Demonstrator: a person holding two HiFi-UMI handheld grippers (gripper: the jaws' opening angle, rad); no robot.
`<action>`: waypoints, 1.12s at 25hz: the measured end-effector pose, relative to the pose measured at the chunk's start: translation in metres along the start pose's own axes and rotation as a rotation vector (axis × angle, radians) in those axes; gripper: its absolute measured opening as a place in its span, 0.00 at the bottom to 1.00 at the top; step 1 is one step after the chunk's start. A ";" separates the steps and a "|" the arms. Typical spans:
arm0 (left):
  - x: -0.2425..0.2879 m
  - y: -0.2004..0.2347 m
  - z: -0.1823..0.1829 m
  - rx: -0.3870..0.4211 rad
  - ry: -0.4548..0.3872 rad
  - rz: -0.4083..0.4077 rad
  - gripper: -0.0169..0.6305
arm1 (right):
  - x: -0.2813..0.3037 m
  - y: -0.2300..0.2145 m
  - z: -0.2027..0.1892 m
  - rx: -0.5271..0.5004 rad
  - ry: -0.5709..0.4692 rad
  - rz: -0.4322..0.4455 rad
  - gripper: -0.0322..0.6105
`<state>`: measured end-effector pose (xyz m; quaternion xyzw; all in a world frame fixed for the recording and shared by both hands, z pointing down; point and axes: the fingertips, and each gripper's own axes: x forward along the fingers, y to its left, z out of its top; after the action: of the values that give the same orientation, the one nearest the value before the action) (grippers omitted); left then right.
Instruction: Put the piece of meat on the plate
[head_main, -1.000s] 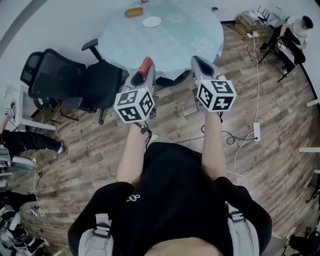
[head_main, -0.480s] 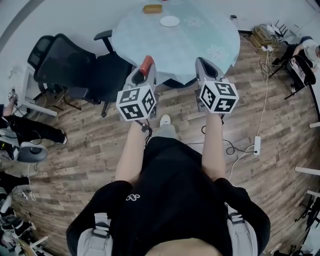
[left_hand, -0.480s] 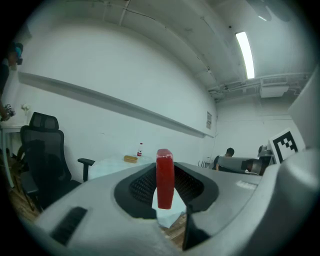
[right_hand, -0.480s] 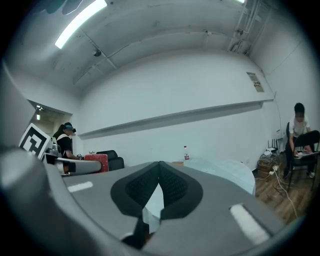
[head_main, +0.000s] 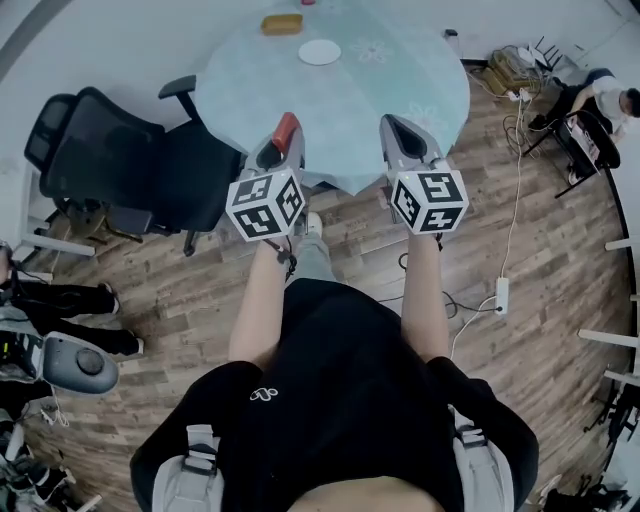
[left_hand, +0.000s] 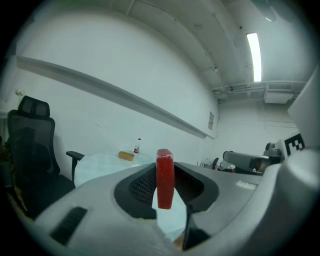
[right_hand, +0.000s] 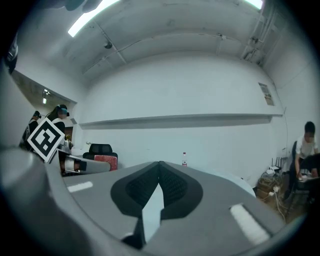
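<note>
Left tool: we have it clamped on the red meat, which stands upright between the jaws.
Right tool: we hold it closed, with nothing in it.
Plate: near the tabletop's far edge, well apart from the meat.

A round table under a pale cloth with flower prints stood on a wood-plank floor. Toward the table's far side lay 1 white plate. 1 tan block lay near it, to the left and a little farther off, and 1 small bottle stood by the far edge. On the floor, 1 black office chair stood just left of the table, and 1 white power strip lay with its cables to the right.
</note>
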<state>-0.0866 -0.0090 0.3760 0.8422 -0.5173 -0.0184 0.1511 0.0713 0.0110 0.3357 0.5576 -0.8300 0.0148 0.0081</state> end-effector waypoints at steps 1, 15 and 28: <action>0.014 0.004 0.001 -0.001 0.005 -0.007 0.17 | 0.011 -0.006 0.003 -0.007 -0.012 -0.001 0.06; 0.233 0.111 0.030 -0.042 0.134 -0.089 0.17 | 0.234 -0.077 -0.019 -0.027 0.123 -0.042 0.06; 0.312 0.176 -0.020 -0.110 0.296 -0.059 0.17 | 0.345 -0.100 -0.092 0.054 0.289 0.000 0.06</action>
<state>-0.0901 -0.3520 0.4821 0.8410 -0.4625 0.0729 0.2710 0.0335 -0.3433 0.4392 0.5496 -0.8195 0.1173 0.1124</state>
